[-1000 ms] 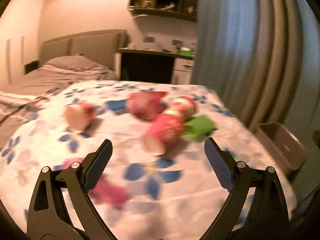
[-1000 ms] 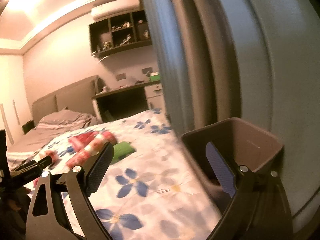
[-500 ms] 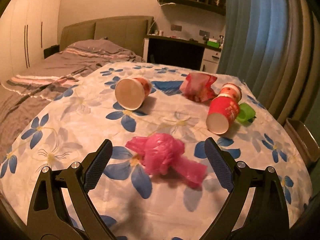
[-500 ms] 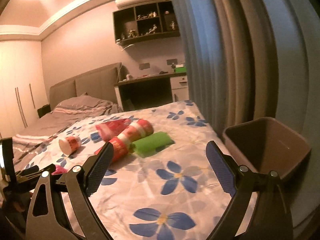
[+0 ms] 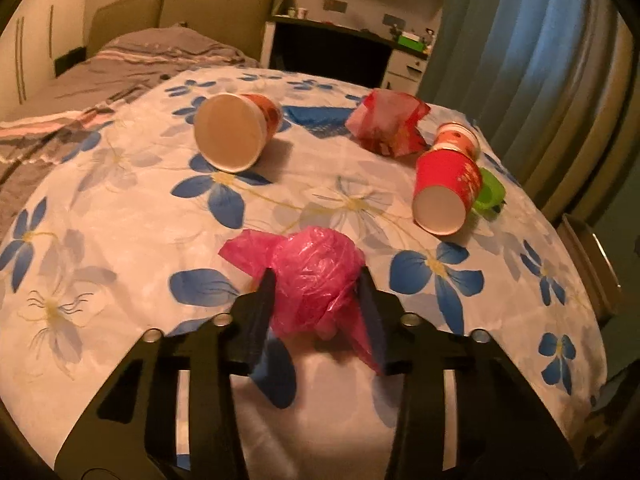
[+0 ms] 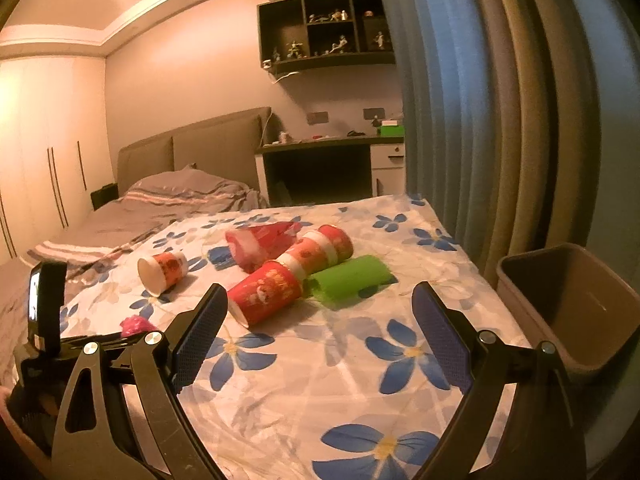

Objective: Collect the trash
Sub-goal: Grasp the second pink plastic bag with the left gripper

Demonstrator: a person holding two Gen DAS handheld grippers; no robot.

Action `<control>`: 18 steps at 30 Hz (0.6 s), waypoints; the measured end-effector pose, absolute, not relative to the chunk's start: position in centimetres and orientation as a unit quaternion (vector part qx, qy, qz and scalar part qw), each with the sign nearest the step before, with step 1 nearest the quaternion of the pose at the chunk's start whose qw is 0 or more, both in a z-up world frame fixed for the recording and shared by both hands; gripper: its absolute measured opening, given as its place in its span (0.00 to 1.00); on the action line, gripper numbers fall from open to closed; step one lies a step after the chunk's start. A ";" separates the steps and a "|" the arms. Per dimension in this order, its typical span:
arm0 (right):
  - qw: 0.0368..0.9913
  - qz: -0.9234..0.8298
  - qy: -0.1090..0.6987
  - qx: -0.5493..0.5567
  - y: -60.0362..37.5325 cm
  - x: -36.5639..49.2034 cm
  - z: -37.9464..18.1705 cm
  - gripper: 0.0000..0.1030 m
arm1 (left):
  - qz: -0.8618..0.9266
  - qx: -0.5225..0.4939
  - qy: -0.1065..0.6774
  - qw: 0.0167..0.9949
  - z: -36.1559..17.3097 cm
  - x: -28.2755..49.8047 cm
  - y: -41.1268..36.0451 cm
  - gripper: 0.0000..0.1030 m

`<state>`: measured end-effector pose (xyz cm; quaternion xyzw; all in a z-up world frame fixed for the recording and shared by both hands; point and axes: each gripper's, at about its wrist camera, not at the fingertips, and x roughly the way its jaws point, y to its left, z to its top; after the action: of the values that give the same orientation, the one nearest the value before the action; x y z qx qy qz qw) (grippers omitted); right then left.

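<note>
My left gripper (image 5: 316, 280) is shut on a crumpled pink plastic bag (image 5: 308, 272) on the flowered bed cover (image 5: 120, 216). The bag also shows in the right wrist view (image 6: 134, 325). Beyond it lie a paper cup (image 5: 234, 132), a red wrapper (image 5: 386, 126), two nested red cups (image 5: 448, 188) and a green cup (image 5: 490, 192). My right gripper (image 6: 320, 328) is open and empty above the bed, near the red cups (image 6: 268, 292) and green cup (image 6: 352, 278).
A brown trash bin (image 6: 568, 304) stands at the bed's right edge, by blue curtains (image 6: 500, 120). A desk (image 6: 332, 160) and headboard (image 6: 192, 148) are at the back. The left gripper's body (image 6: 52, 344) is at lower left in the right wrist view.
My left gripper moved forward onto the pink bag and closed on it. My right gripper swung left toward the bed, staying open.
</note>
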<state>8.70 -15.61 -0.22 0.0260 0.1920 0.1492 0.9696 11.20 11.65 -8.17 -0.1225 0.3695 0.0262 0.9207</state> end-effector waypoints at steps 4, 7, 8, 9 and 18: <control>0.965 0.160 0.209 0.022 -14.2 9.5 -0.8 0.87 | 0.015 -0.123 0.367 0.922 -8.2 11.2 11.6 0.29; 0.962 0.164 0.218 0.014 -13.1 10.0 -1.2 0.87 | 0.024 -0.119 0.348 0.930 -7.5 10.8 11.7 0.27; 0.962 0.164 0.220 0.012 -12.8 10.3 -1.3 0.87 | 0.026 -0.120 0.343 0.931 -7.2 10.7 11.9 0.27; 0.961 0.164 0.223 0.010 -12.5 10.5 -1.4 0.87 | 0.027 -0.124 0.336 0.933 -6.9 10.5 12.1 0.27; 0.954 0.145 0.263 -0.006 -7.8 15.2 -3.1 0.87 | 0.083 -0.124 0.271 0.951 -3.5 10.1 14.3 0.27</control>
<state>15.20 -7.83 -3.11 -0.0058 0.2631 0.1455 0.9537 10.07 14.34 -3.54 -0.1236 0.2709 0.0834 0.9510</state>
